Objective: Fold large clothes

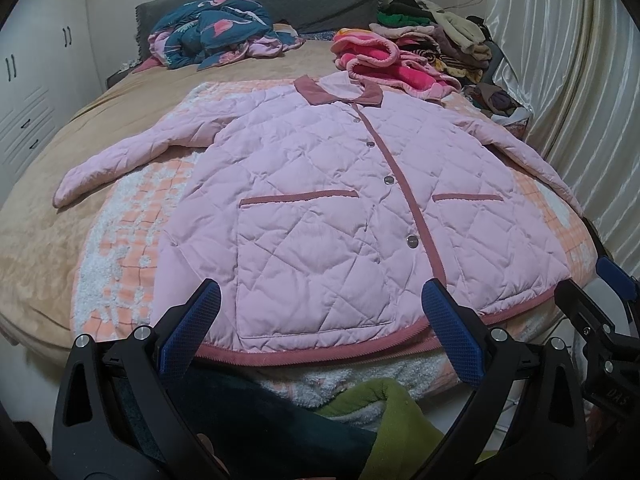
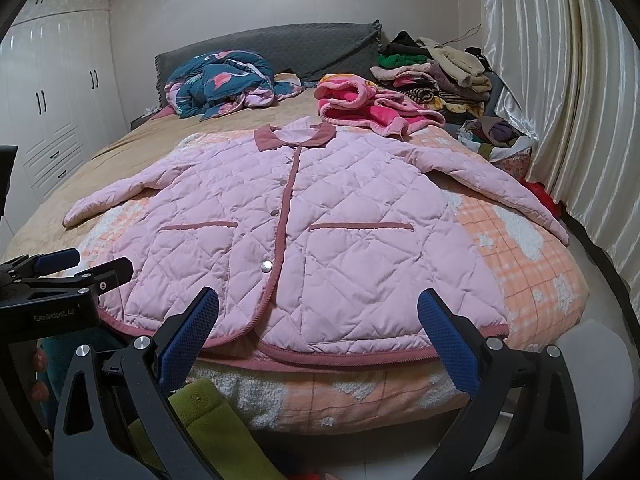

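A pink quilted jacket [image 1: 320, 200] with darker pink trim lies spread flat and buttoned on the bed, front up, collar away from me, both sleeves out to the sides. It also shows in the right wrist view [image 2: 320, 232]. My left gripper [image 1: 320, 308] is open and empty, just above the jacket's near hem over the left pocket. My right gripper [image 2: 318, 312] is open and empty, just above the near hem over the right pocket. The right gripper shows at the lower right edge of the left wrist view [image 1: 600, 300]; the left gripper shows at the left of the right wrist view [image 2: 72, 272].
An orange checked fleece blanket [image 2: 532, 268] lies under the jacket on the tan bed [image 1: 48, 184]. A bright pink fleece garment [image 2: 376, 114], a blue patterned quilt [image 2: 224, 80] and a pile of folded clothes [image 2: 440, 76] sit near the grey headboard. Curtains [image 2: 560, 80] hang on the right, wardrobes [image 2: 52, 100] on the left. Green and dark cloth [image 1: 380, 412] lies below the bed edge.
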